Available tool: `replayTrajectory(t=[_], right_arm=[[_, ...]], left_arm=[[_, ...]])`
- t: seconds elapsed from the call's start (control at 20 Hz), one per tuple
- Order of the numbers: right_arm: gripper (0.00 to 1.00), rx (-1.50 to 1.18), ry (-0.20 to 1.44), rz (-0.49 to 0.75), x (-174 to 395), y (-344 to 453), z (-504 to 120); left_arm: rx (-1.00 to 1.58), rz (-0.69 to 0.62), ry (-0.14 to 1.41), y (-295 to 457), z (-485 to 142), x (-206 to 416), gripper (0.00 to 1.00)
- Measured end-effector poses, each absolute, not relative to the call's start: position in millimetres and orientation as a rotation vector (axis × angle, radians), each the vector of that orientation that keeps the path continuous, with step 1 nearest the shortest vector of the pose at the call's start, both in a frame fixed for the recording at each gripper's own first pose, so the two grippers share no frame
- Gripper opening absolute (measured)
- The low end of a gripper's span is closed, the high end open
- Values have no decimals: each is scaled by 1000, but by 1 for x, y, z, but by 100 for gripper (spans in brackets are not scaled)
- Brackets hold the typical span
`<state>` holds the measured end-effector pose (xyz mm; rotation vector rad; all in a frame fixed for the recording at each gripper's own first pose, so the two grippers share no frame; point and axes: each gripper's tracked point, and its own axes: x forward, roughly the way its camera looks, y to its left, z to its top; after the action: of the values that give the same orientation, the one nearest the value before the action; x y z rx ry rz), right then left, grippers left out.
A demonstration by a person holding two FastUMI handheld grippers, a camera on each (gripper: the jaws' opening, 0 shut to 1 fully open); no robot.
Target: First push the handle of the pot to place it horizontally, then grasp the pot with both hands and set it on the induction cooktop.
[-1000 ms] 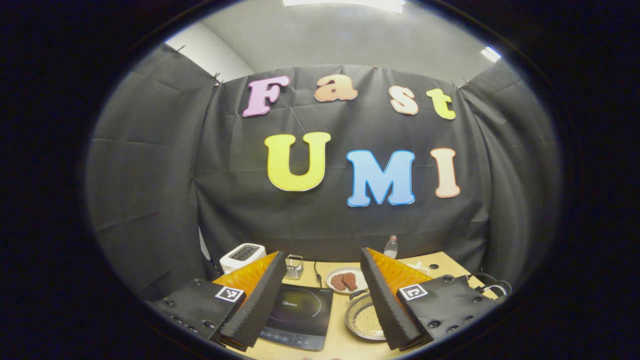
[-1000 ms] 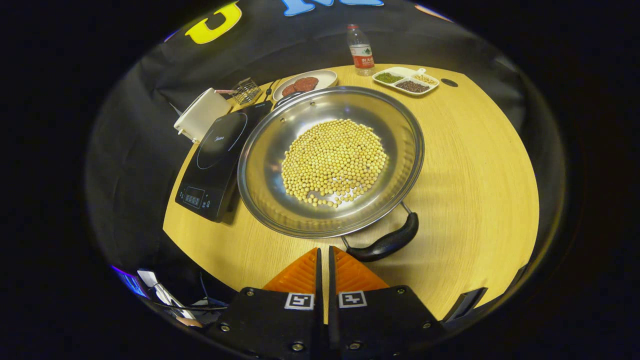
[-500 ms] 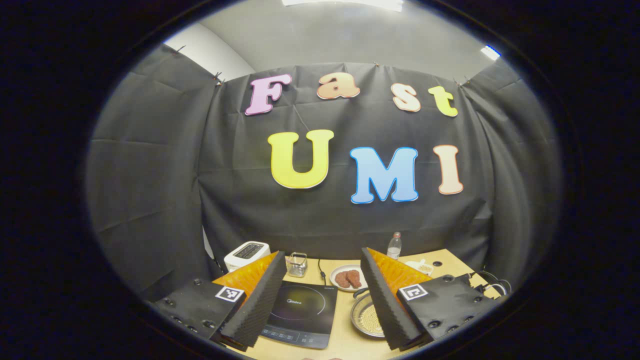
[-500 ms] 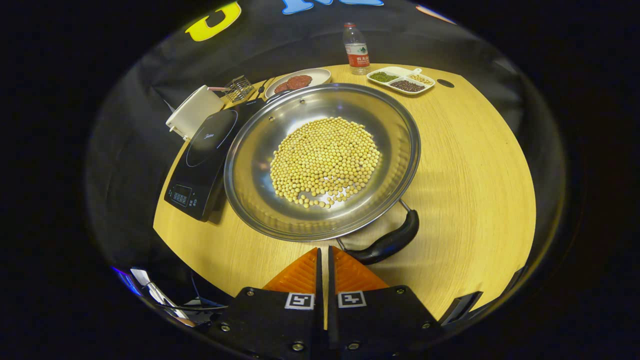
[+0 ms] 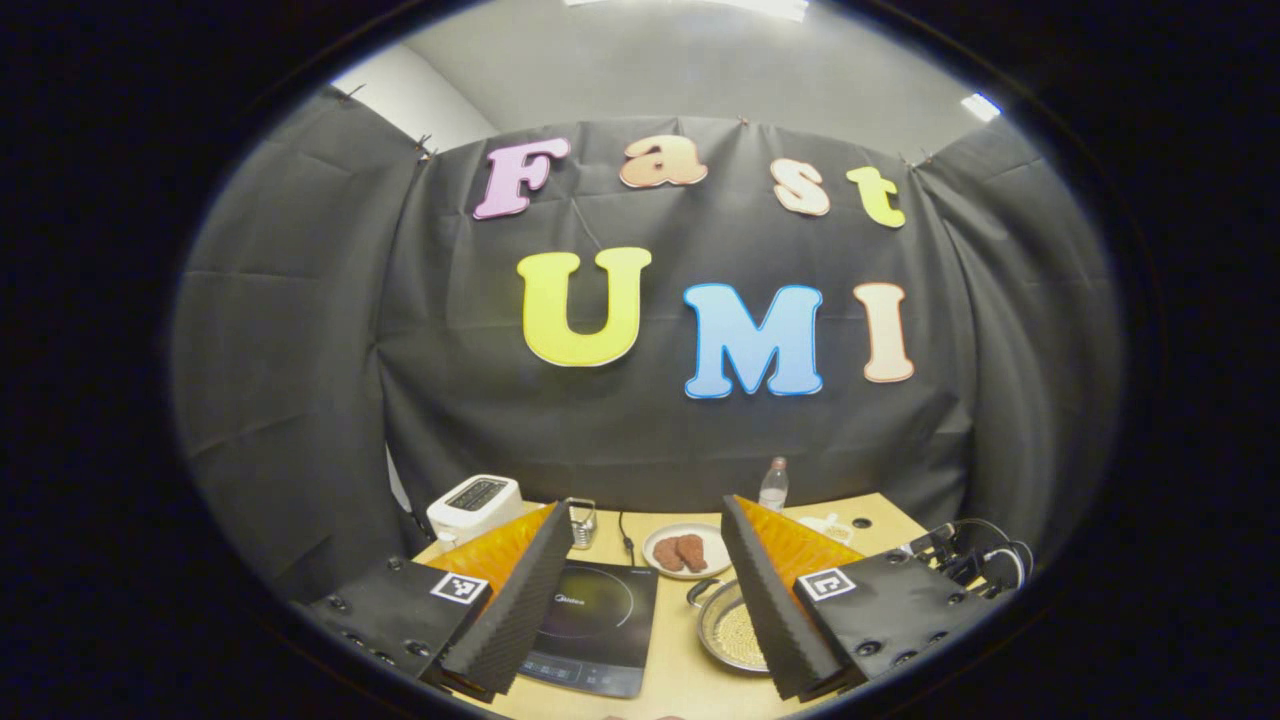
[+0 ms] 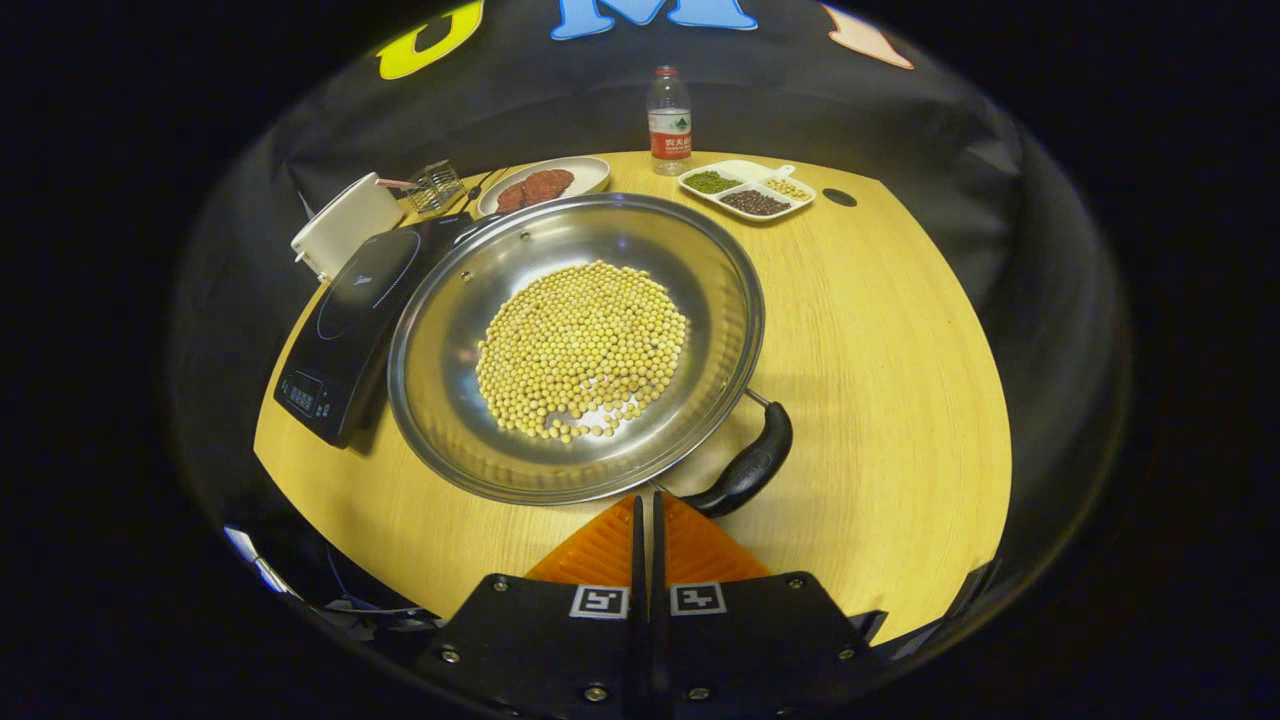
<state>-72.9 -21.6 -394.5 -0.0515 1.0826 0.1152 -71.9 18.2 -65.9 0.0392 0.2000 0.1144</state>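
A wide steel pot point(image 6: 560, 300) holding yellow beans sits on the wooden table point(image 6: 900, 380), its rim touching the black induction cooktop point(image 6: 345, 320) to its left. One black side handle point(image 6: 745, 470) points toward me at the pot's near right; another handle lies at the far left rim. My right gripper point(image 6: 646, 500) is shut, empty, its tips just at the pot's near rim beside that handle. In the left gripper view my left gripper point(image 5: 645, 520) is open, held high, with the cooktop point(image 5: 590, 625) and pot point(image 5: 725, 630) below between its fingers.
A white toaster point(image 6: 342, 225), a small wire basket point(image 6: 432, 185), a plate of brown patties point(image 6: 545, 185), a water bottle point(image 6: 668, 120) and a divided dish of beans point(image 6: 748, 190) line the table's far side. Cables point(image 5: 975, 560) lie at the right edge.
The pot has drifted left and looks smaller in the right gripper view as that gripper pulled back a little. The left gripper view has tilted slightly downward.
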Motion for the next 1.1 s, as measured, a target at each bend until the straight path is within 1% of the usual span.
replayTrajectory(t=[0.75, 1.1], right_arm=[[1, -201, 1034, 66, -36, -71, -392], [1, -270, 1018, 79, -16, -91, -392]], left_arm=[[53, 101, 216, 9, -70, -68, 95], [63, 103, 214, 1, -69, -65, 95]])
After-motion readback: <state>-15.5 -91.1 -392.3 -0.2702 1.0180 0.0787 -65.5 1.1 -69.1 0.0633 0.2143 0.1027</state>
